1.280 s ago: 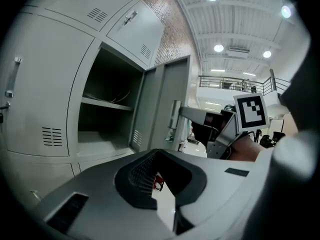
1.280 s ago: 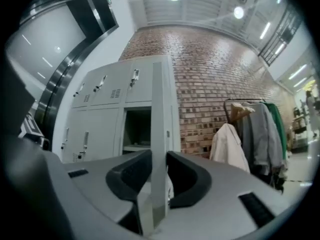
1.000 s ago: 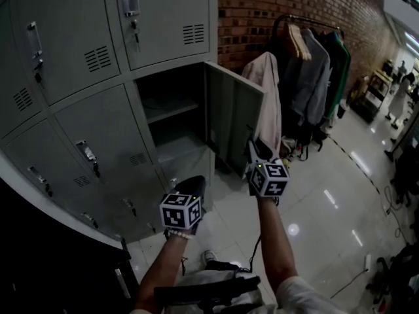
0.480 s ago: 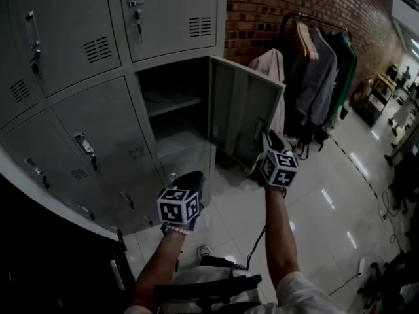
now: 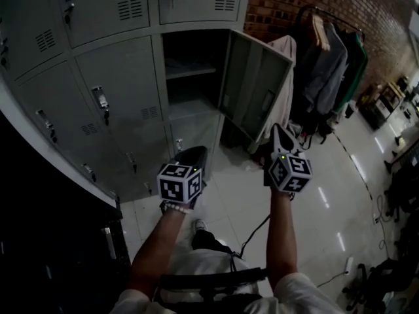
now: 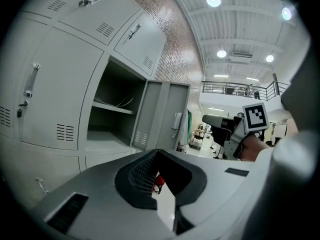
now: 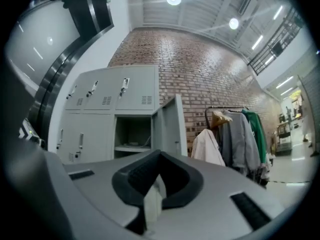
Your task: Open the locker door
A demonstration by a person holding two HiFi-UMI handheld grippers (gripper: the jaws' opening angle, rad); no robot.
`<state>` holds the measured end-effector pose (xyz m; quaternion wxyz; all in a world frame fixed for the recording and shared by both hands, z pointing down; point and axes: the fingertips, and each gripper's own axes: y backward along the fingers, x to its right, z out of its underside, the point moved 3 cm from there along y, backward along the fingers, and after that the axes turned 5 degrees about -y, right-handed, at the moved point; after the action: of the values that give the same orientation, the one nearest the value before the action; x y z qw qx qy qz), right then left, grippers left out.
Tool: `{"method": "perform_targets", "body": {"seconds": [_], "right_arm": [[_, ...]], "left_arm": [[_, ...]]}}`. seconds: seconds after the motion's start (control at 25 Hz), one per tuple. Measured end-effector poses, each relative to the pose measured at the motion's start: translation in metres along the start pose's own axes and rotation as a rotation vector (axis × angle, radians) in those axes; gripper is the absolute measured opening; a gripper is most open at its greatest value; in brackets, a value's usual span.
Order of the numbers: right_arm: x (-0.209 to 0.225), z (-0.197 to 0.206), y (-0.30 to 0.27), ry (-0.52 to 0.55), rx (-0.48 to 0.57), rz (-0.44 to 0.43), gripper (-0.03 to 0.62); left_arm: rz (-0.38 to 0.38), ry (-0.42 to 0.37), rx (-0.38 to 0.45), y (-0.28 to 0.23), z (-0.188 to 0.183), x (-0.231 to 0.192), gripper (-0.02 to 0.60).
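Here, the grey metal locker door [image 5: 256, 95] stands swung wide to the right of its dark compartment [image 5: 190, 77], which sits in the middle row at the right end of a bank of grey steel lockers [image 5: 111, 77]. A single shelf crosses the compartment inside, and the neighbouring doors are shut.

The person's two arms reach forward in the head view. The left gripper [image 5: 195, 153], topped by its marker cube, hangs low in front of the bottom row of lockers, its claw pressed together on nothing. The right gripper [image 5: 279, 136] is held just below the open door's outer edge and apart from it, its claw likewise pressed together and empty.

Beyond the door, a metal clothes rail hung with jackets and coats [image 5: 327, 51] stands against a red brick wall [image 5: 281, 5]. A glossy pale tiled floor [image 5: 327, 195] reflects the ceiling lights.
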<state>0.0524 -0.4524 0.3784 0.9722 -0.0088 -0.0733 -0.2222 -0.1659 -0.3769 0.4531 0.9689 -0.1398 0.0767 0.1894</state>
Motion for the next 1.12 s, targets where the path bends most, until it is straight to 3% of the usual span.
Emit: {"method": "perform_targets", "body": {"seconds": [0.32, 0.56, 0.8, 0.96, 1.12], "right_arm": [[-0.065, 0.069, 0.075, -0.1, -0.175, -0.15, 0.002], [-0.077, 0.084, 0.125, -0.126, -0.229, -0.239, 0.0], [-0.041, 0.104, 0.189, -0.126, -0.299, -0.304, 0.002], [0.004, 0.112, 0.238, -0.161, -0.344, -0.344, 0.001], [0.038, 0.128, 0.272, -0.216, -0.377, -0.391, 0.0]], "left_arm": [[0.026, 0.029, 0.023, 0.07, 0.023, 0.051, -0.005], [0.009, 0.048, 0.013, 0.089, 0.047, 0.092, -0.005], [-0.037, 0.076, -0.006, 0.09, 0.081, 0.161, -0.005], [-0.097, 0.128, -0.025, 0.088, 0.107, 0.213, -0.005], [-0.164, 0.132, -0.046, 0.09, 0.127, 0.257, -0.005]]}}
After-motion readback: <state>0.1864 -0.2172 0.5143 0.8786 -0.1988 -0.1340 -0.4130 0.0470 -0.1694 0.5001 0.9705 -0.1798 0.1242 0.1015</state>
